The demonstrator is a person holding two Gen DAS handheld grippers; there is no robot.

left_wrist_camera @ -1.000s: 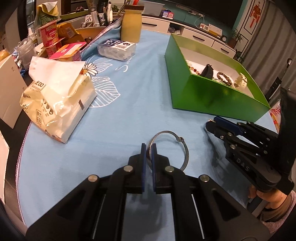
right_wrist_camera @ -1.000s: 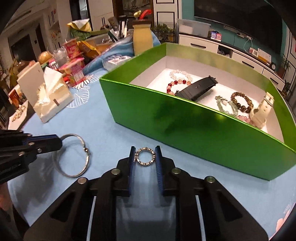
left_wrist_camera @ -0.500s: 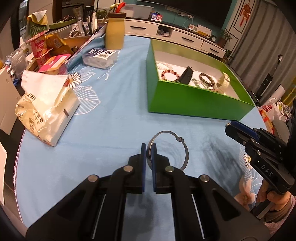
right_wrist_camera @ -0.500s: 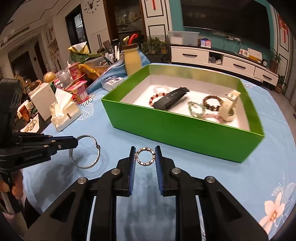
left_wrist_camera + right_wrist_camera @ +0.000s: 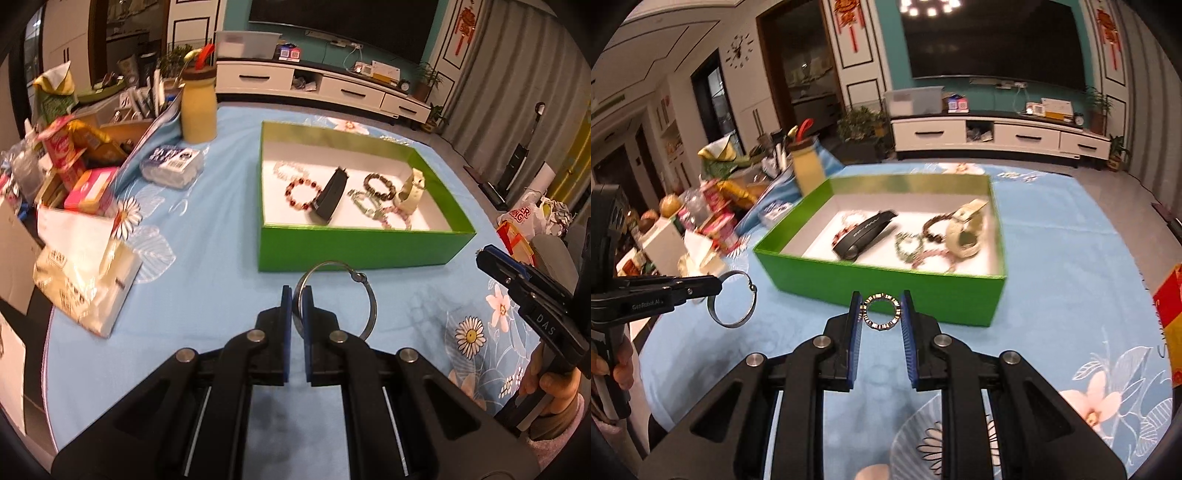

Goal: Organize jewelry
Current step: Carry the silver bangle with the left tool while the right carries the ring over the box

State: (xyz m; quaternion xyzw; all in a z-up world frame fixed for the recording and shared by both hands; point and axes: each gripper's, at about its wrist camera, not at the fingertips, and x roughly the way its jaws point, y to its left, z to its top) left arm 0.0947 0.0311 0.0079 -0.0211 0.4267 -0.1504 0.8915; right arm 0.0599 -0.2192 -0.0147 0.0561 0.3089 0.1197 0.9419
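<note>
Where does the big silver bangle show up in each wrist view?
Left wrist view: silver bangle at lower centre, clamped in the left tool.
Right wrist view: the bangle at far left, held up by that tool.
Shared landmark: green box behind it.

"das" stands on the right gripper [image 5: 484,258]; "genrobot.ai" on the left gripper [image 5: 716,286].

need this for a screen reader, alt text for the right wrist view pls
The right gripper pinches a small beaded ring above a light blue flowered tablecloth, in front of an open green box of bracelets. At left, the left gripper holds a large silver hoop.
</note>
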